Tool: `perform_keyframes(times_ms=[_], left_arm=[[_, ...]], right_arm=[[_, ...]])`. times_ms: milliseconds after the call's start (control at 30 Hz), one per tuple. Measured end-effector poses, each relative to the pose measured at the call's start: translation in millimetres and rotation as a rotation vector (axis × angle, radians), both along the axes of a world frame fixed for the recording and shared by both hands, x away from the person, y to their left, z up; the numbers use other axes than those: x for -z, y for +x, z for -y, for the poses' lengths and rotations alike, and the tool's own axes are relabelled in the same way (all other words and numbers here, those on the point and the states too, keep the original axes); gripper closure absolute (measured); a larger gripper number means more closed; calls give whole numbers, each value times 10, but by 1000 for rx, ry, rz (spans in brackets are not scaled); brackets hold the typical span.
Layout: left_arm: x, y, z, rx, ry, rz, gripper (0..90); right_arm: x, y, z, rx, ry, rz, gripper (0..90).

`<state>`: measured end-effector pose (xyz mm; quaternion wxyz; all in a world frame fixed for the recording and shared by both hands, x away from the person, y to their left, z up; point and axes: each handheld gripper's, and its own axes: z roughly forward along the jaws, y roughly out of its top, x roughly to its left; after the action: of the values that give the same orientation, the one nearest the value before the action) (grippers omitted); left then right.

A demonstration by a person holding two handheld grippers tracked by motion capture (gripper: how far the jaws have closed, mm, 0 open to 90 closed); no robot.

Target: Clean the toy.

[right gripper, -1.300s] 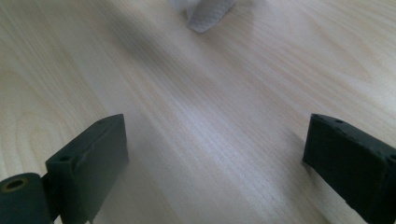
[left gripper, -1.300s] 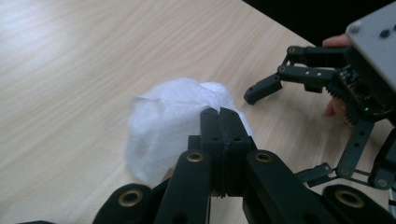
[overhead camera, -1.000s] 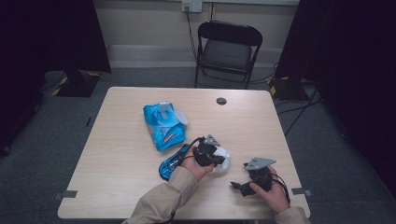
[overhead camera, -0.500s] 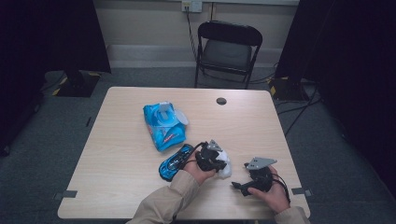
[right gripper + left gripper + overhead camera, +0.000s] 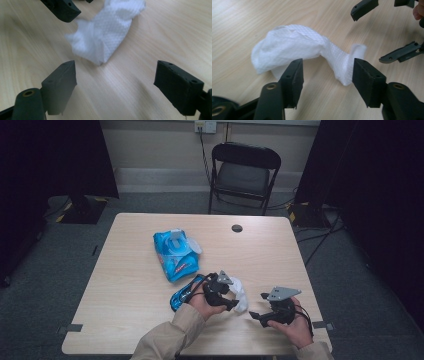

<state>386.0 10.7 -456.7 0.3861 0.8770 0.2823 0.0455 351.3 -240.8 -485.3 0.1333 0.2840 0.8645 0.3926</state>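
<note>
Blue wipes pack (image 5: 175,254) lies flap-open beyond the crumpled white wipe (image 5: 294,47), which rests unclamped before the left gripper (image 5: 327,71), jaws just opening; right gripper (image 5: 115,75) jaws apart, narrowing.

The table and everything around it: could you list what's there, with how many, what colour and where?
wet-wipe pack: one, blue with a white lid, left of the table's middle.
white wipe: one, crumpled, lying on the wood near the front edge, in front of both grippers.
blue packet: one, shiny blue, beside the person's left hand.
small round thing: one, dark, near the far edge.
table: one, light wood.
folding chair: one, black, behind the table.
left gripper: one, black; its jaws have just been opening, and the wipe lies loose beyond them.
right gripper: one, black, jaws apart with nothing between them, just short of the wipe.
sleeves: two, beige, bottom edge.
</note>
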Motion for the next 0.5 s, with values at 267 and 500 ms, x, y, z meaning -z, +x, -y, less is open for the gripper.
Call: perform_keyframes(times_ms=[267,500], left_arm=[[-211,-37,-401,-35,-13,53,311],[-185,-123,-791,-56,-11,68,271]], right_arm=[[-223,100,-109,-20,53,36,249],[-219,274,-315,-48,15,17,273]])
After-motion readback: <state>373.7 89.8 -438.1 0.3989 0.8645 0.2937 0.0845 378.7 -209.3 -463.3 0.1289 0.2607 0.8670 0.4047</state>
